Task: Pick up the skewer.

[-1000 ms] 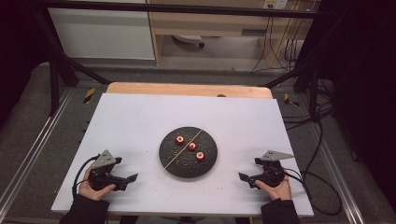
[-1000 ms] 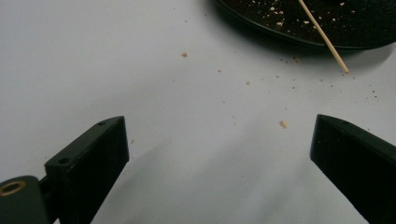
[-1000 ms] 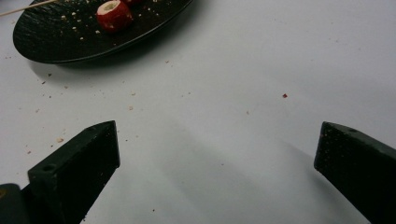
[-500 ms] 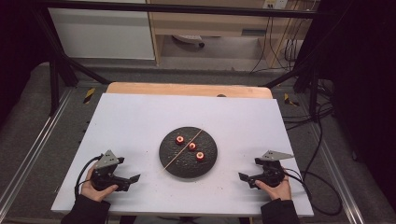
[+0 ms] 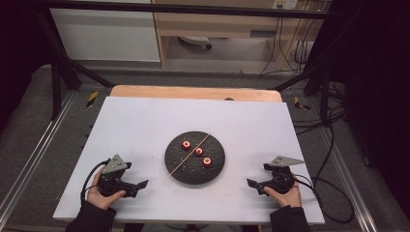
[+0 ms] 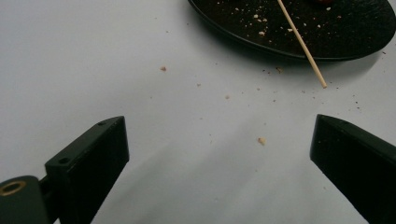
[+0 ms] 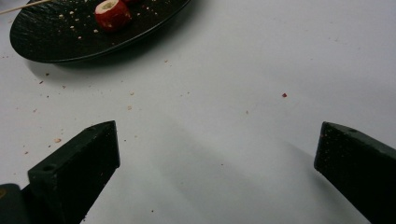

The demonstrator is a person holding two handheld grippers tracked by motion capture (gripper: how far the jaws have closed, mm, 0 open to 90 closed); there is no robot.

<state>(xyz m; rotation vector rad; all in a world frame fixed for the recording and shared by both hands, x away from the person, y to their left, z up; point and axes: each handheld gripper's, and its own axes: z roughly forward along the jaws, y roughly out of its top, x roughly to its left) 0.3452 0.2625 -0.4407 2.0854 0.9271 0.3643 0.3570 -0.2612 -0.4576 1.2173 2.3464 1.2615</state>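
White board (image 5: 145, 130) covers a wooden table (image 5: 193, 92), with dark flooring, cables and pale cabinets beyond. No brand, label or legible writing is visible on any item.

At the centre of the board sits a round black plate (image 5: 180, 170). On it lie three red pieces (image 5: 198, 151) with pale centres, in a diagonal row. A thin wooden skewer (image 5: 181, 162) lies across the plate, beside the pieces, its lower end projecting past the plate's near-left rim. In the left gripper view that end (image 6: 317, 77) overhangs the board among scattered crumbs (image 6: 261, 140).

Left gripper (image 5: 138, 186) rests on the board near its front-left corner, well apart from the plate, held in a hand (image 5: 99, 195). Its jaws stand wide apart, grasping nothing. Right gripper (image 5: 252, 184) rests near the front-right, also well apart from the plate, held in a hand (image 5: 285, 195). Its jaws likewise stand wide apart and empty. Both point inward toward the plate.

Compared with the frame one second ago, the left gripper sits slightly lower and further right; plate, skewer, pieces and right gripper are unchanged.
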